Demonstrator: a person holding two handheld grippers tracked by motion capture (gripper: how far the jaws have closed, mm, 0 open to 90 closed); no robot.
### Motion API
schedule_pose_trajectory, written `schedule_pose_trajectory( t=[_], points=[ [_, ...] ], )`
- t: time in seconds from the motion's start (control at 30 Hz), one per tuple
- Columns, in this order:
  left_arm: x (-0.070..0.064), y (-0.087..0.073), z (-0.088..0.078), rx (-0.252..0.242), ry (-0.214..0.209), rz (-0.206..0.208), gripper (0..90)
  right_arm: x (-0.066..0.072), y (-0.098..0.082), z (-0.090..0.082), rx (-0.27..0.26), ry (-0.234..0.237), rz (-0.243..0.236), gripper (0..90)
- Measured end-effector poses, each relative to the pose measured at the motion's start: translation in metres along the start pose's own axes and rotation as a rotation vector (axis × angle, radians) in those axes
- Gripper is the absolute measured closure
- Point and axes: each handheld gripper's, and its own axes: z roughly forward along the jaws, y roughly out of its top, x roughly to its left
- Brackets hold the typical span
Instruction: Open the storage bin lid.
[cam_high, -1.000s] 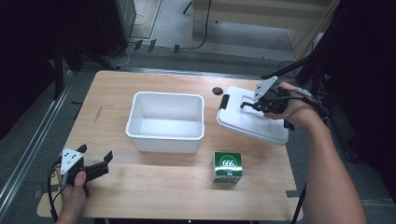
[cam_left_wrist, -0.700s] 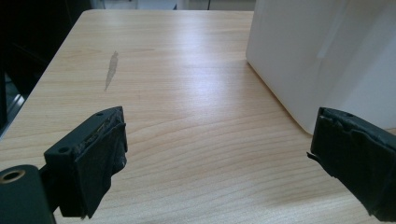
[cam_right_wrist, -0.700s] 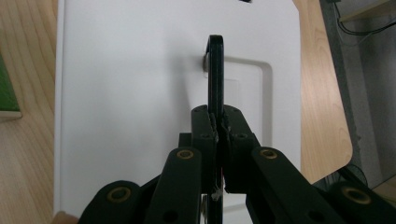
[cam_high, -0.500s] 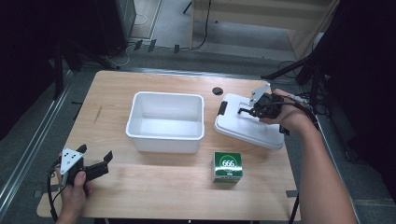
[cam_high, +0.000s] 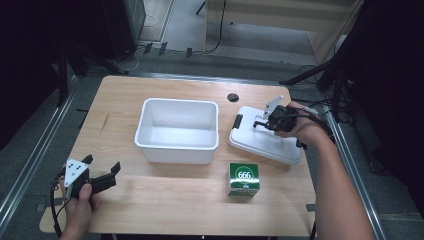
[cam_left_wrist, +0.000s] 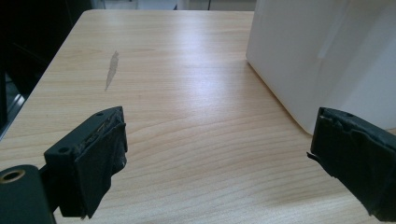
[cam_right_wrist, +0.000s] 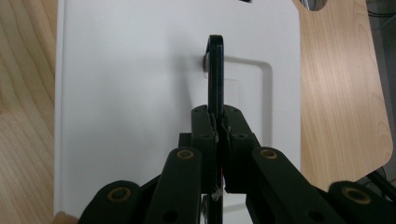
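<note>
On the left, near the front edge of the table (cam_high: 165, 210), I had the left gripper (cam_high: 102, 170) resting low in the hand (cam_high: 80, 200), its jaws spread wide with nothing between them. In the left gripper view those two black pads stood well apart over bare wood, and the near left wall of the white bin (cam_left_wrist: 327, 60) rose just beyond the right-hand pad without touching it.

The white bin (cam_high: 177, 131) sat near the middle of the table, open at the top, and I could see nothing inside it. Near the front edge and to the right of the bin stood a small green box (cam_high: 243, 178) marked 666, well apart from both tools.

Further right lay the white lid (cam_high: 265, 142), flat on the table just beside the bin's right wall, with a black latch (cam_high: 238, 120) at its far left corner. I had the right gripper (cam_high: 260, 122) over the lid, clenched on the thin black handle (cam_right_wrist: 215, 77) that stood upright on edge from the lid's recessed middle. In the right gripper view the two pads pressed together on either side of that handle, which ran straight up between them, with the white lid (cam_right_wrist: 140, 93) spread out beneath. The right hand (cam_high: 300, 125) came in from the right edge. A small dark round hole (cam_high: 233, 97) showed in the tabletop just beyond the lid.
</note>
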Motion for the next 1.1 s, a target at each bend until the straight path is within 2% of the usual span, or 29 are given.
schedule_pose_trajectory(
  t=[0.43,0.5,0.73,0.9,0.97,1.0,1.03,1.1],
  points=[
    [0.000,0.000,0.000,-0.001,0.002,0.000,4.5,0.006,-0.004,0.017,0.014,0.025,0.007,86.0],
    [0.000,0.000,0.000,-0.001,0.001,-0.001,4.5,0.006,-0.006,0.020,0.010,0.029,0.023,86.0],
    [0.000,0.000,0.000,0.000,0.000,-0.001,4.5,0.009,-0.009,0.027,0.008,0.041,0.033,85.9],
    [0.000,0.000,0.000,-0.001,0.000,0.000,4.5,0.009,-0.009,0.027,0.005,0.044,0.040,85.5],
    [0.000,0.000,0.000,0.000,0.000,0.000,4.5,0.009,-0.008,0.027,0.006,0.047,0.045,83.0],
    [0.000,0.000,0.000,0.001,-0.001,-0.001,4.5,0.009,-0.008,0.026,0.003,0.038,0.050,78.9],
    [0.000,0.000,0.000,0.001,-0.002,0.000,4.5,0.008,-0.007,0.022,-0.014,0.020,0.078,72.2],
    [0.000,0.000,0.000,0.000,-0.002,-0.001,4.5,0.008,-0.007,0.019,-0.029,0.017,0.085,70.0]
  ],
)
